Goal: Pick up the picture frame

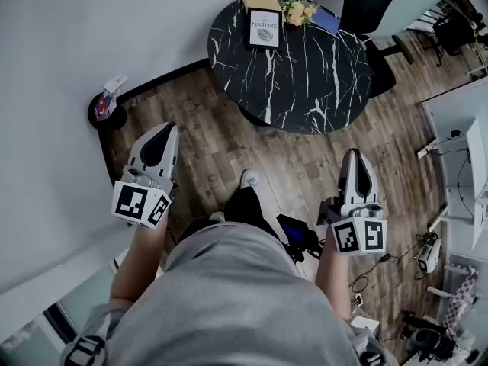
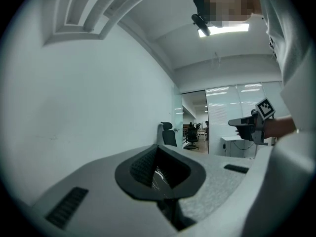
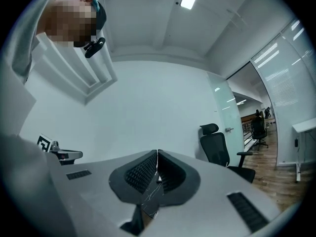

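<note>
The picture frame [image 1: 264, 28], black-edged with a white print, stands near the far edge of a round black marble table [image 1: 305, 75] in the head view. Both grippers are held over the wooden floor, well short of the table. My left gripper [image 1: 165, 128] is at the left and my right gripper [image 1: 355, 153] at the right, both pointing toward the table. In the left gripper view the left gripper [image 2: 157, 149] has its pads together and nothing between them. The right gripper [image 3: 157, 154] likewise shows shut, empty jaws in its own view.
Yellow flowers [image 1: 297, 11] and a blue book [image 1: 326, 21] lie beside the frame. A black office chair [image 1: 366, 6] stands behind the table. A small round stand [image 1: 105, 109] sits by the white wall at the left. Cables and equipment crowd the floor at the right.
</note>
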The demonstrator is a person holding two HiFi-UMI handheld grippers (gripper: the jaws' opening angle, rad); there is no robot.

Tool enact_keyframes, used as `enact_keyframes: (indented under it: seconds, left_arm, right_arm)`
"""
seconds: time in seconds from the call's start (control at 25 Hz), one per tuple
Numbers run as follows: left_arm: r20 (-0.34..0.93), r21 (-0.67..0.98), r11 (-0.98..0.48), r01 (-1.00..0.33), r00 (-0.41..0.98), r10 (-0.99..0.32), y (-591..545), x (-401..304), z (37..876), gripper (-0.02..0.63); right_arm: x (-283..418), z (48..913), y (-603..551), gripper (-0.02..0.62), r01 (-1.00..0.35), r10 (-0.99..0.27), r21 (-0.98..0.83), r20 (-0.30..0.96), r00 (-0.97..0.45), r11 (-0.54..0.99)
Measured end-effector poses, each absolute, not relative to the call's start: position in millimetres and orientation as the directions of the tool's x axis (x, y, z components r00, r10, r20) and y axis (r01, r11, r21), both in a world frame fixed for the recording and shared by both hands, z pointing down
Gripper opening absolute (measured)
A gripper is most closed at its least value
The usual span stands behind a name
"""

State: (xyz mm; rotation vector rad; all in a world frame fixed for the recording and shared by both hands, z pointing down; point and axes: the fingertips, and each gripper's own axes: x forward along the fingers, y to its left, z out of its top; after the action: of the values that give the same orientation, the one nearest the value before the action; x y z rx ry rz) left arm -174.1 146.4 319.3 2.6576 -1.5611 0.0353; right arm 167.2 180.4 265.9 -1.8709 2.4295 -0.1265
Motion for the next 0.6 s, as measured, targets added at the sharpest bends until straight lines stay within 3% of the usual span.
enact_keyframes:
  seconds: [0.6]
  left_arm:
    - [0.059,0.029,-0.390,-0.920,0.391,-0.919,41.6,-124.3,318.3,0.008]
  right_arm:
    - [218.9,265.4,36.2,0.026,-0.925,-0.933,-0.125,-0.014,-0.360,0.359]
